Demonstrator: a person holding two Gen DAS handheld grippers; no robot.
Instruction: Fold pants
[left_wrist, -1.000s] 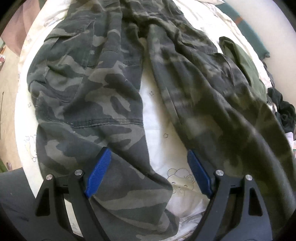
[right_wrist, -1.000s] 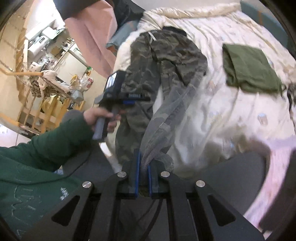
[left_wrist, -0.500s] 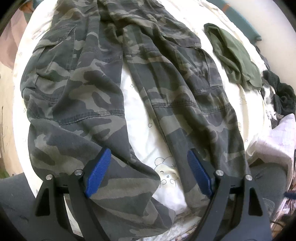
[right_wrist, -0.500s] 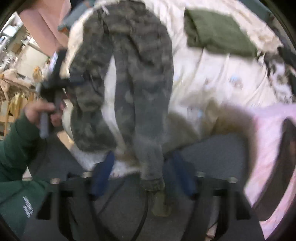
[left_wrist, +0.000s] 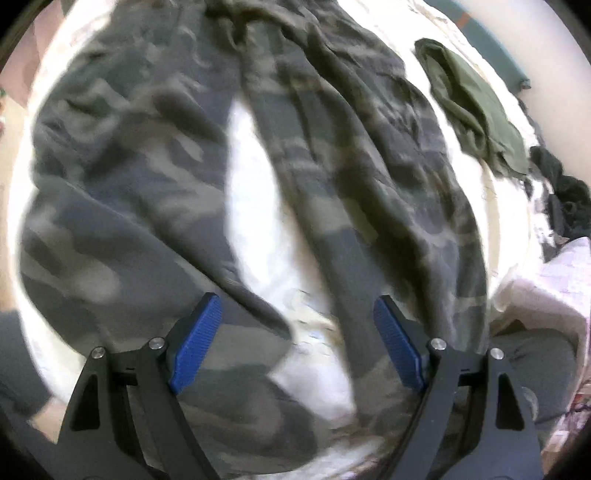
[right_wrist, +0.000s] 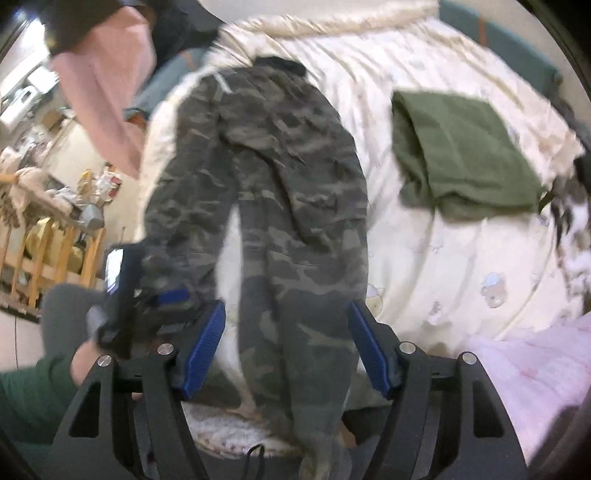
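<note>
**Camouflage pants laid out on quilted bed cover**

Camouflage cotton, grey-green blotches: pants (right_wrist: 273, 206) spread lengthwise on the cream quilted bed cover (right_wrist: 461, 266), waistband at the far end, both legs running toward the near edge with a wedge of cover showing between them. Leg ends hang past the near edge and are cut off at the bottom of both views. Left wrist view is smeared by blur; seams and pockets cannot be made out there.

Olive-green garment (right_wrist: 461, 155): folded, roughly square, soft knit, lying on the cover to the right of the pants and apart from them.

Pink cloth (right_wrist: 535, 362): crumpled, at the cover's near right corner, partly cut off.

Left gripper (left_wrist: 295, 339): black frame, ribbed blue pads spread wide, hovering over the gap between the two legs, nothing clamped. In the right wrist view it is blurred, held by a hand (right_wrist: 83, 363) with a green sleeve.

Right gripper (right_wrist: 286, 343): jaws have just been opening; pads stand wide either side of the right leg, not pressing it.
</note>
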